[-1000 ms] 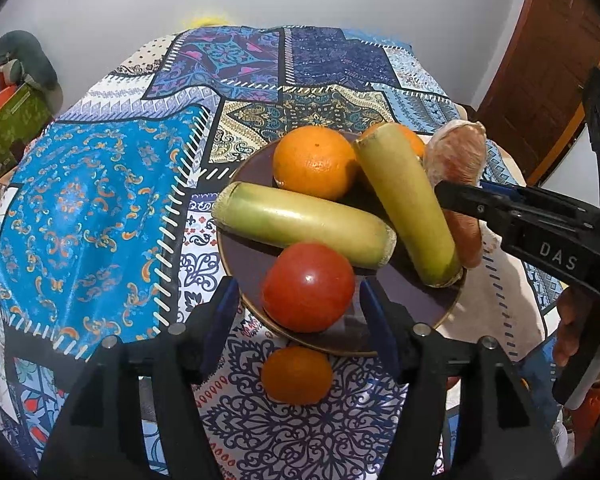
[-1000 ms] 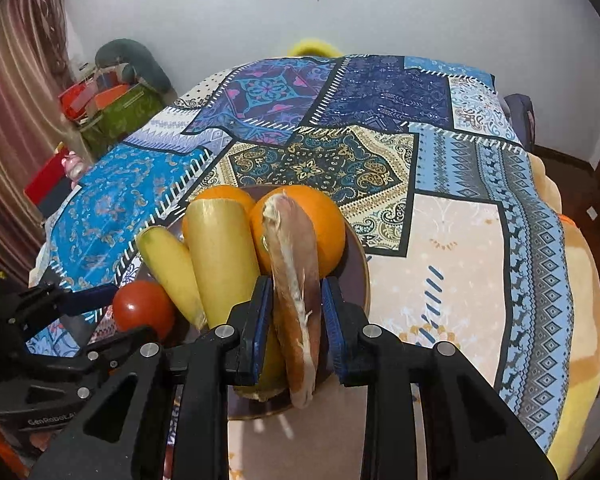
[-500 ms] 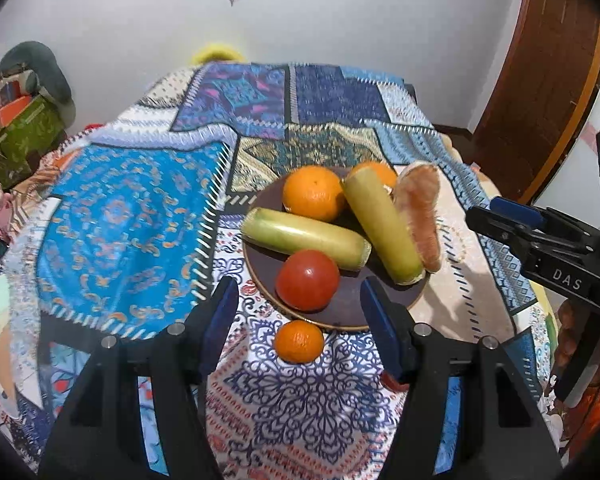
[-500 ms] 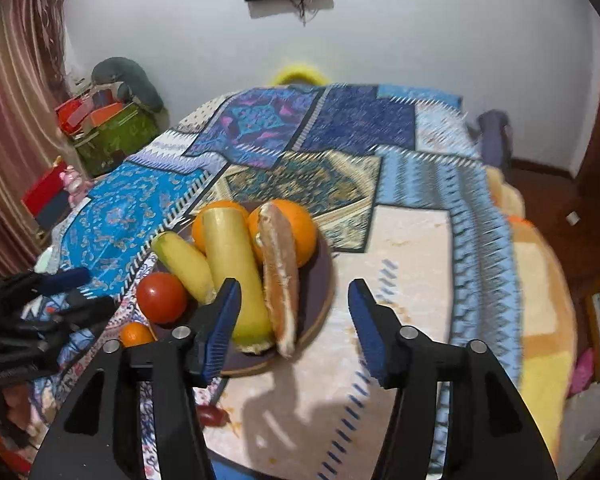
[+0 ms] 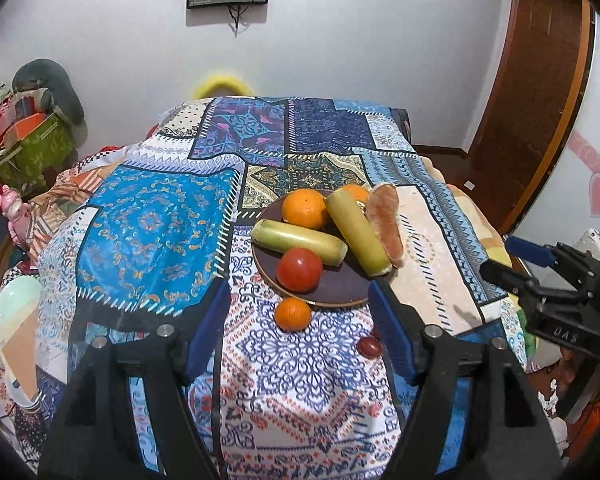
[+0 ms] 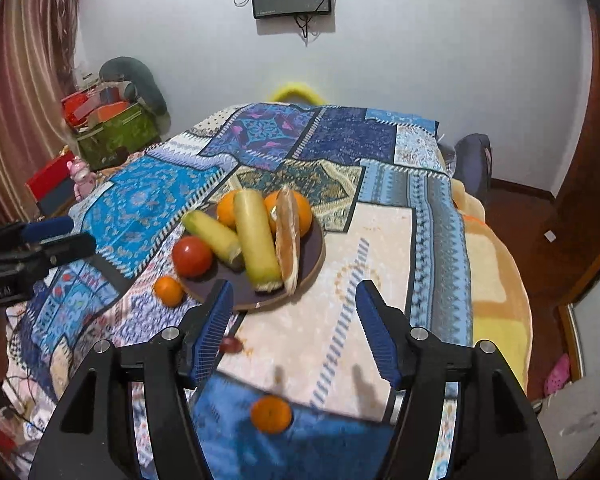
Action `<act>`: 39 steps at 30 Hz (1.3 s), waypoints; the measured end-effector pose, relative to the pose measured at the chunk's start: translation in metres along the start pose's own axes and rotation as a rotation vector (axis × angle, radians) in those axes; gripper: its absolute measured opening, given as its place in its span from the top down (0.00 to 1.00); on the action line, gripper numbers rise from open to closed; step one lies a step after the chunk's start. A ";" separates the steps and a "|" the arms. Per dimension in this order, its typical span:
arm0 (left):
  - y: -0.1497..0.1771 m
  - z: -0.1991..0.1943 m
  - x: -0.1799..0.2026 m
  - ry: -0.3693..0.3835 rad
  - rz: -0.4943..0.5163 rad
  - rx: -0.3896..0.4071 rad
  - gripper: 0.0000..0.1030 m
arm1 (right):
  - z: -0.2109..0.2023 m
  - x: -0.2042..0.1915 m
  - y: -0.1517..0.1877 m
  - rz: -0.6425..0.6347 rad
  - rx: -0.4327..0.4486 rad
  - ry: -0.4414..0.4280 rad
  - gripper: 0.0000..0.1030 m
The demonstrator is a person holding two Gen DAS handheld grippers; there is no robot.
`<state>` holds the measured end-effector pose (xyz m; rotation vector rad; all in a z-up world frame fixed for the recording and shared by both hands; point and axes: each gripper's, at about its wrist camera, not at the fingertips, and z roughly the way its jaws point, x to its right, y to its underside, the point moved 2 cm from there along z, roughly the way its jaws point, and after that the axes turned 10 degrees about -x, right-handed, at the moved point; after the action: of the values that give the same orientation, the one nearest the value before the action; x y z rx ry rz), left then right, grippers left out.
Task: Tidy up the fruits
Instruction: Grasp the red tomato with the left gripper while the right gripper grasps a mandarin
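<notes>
Dark brown round plate sits on a patchwork printed bedspread, soft cloth with blue, cream and navy panels. On the plate: two smooth glossy oranges at the far side, the second partly hidden behind other fruit; two long cylindrical yellow-green pieces with cut ends, one lying crosswise and one pointing toward the camera; a pinkish pith-textured citrus wedge leaning along the plate's right rim; a round shiny red tomato at the near edge.

Off the plate, on the cloth: a small mandarin just beside the near rim, a small dark red oval fruit nearer the camera, and a second mandarin close to the bed's near edge, seen only in the right wrist view.

Left gripper: blue ribbed pads, jaws opening, nothing between them, no contact with plate or fruit. Right gripper: same build, jaws opening, empty, clear of the plate.

Both tools are angled downward toward the bed, above the cloth on the near side of the plate. Each appears at the edge of the other's view.
</notes>
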<state>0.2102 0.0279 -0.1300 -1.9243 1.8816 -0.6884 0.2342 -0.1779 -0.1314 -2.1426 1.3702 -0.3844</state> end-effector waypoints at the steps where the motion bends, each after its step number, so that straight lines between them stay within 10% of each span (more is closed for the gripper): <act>1: 0.003 -0.002 0.000 0.000 0.000 -0.002 0.22 | -0.002 -0.001 0.004 -0.003 -0.004 0.003 0.42; 23: 0.046 0.028 -0.011 -0.017 -0.037 -0.122 0.18 | 0.054 -0.009 0.077 0.020 -0.240 -0.049 0.43; 39: 0.041 0.079 -0.008 0.024 -0.011 -0.238 0.51 | 0.063 -0.008 0.077 0.011 -0.253 -0.092 0.69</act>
<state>0.2215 0.0274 -0.2183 -2.0776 2.0491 -0.5117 0.2067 -0.1766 -0.2278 -2.3221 1.4414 -0.1098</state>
